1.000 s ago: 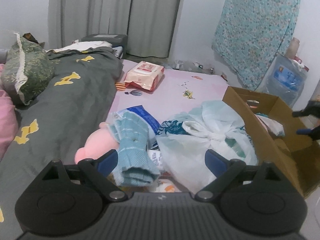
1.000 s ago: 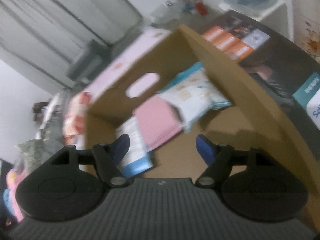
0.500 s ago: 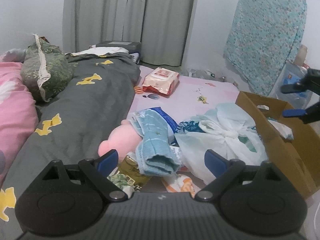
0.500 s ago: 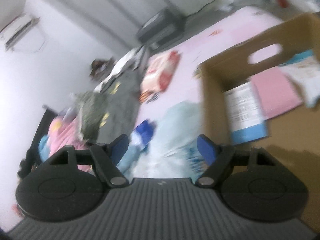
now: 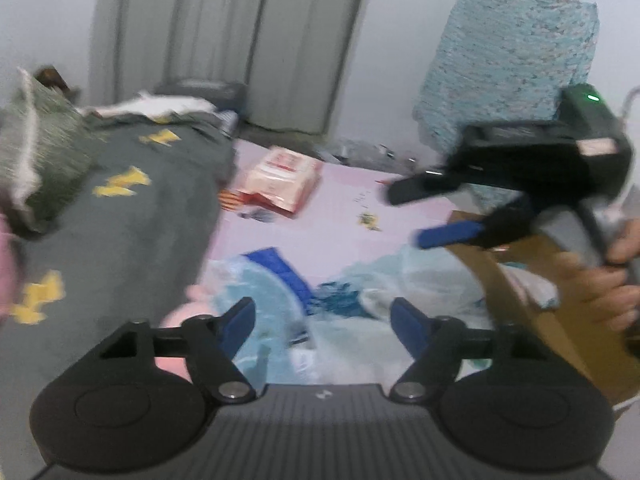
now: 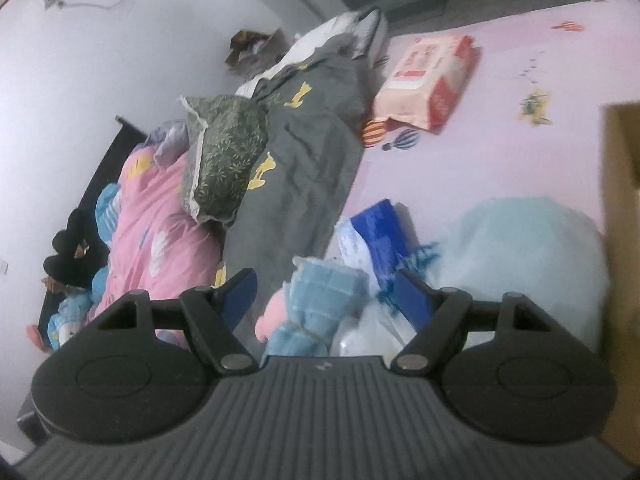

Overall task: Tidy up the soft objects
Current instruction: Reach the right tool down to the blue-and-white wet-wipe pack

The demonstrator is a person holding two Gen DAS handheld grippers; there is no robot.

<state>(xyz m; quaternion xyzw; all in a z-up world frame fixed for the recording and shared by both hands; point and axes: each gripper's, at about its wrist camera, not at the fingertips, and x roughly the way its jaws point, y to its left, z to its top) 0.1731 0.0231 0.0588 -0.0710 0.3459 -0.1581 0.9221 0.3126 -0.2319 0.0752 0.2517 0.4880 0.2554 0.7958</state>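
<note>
At the bottom of the left wrist view, the left claw [image 5: 322,320] is closing, with nothing pinched yet; a folded blue towel [image 5: 260,316] lies below and between its blue fingers, though blur makes it hard to say whether they touch it. Just left of the towel is a pink plush toy [image 5: 188,316], and to the right a white plastic bag [image 5: 432,292], all on the bed [image 5: 340,220]. In the right wrist view, the right claw [image 6: 326,292] is spread and empty above the same heap: the towel sits at lower centre, the plush toy at its left edge, a blue-and-white pack [image 6: 376,236] behind it. At the right edge of that frame stands a cardboard box [image 6: 622,152]. Farther up the frame lie a grey quilt [image 6: 304,152], a green pillow [image 6: 228,152] and a pink-and-red pack [image 6: 428,80].
</note>
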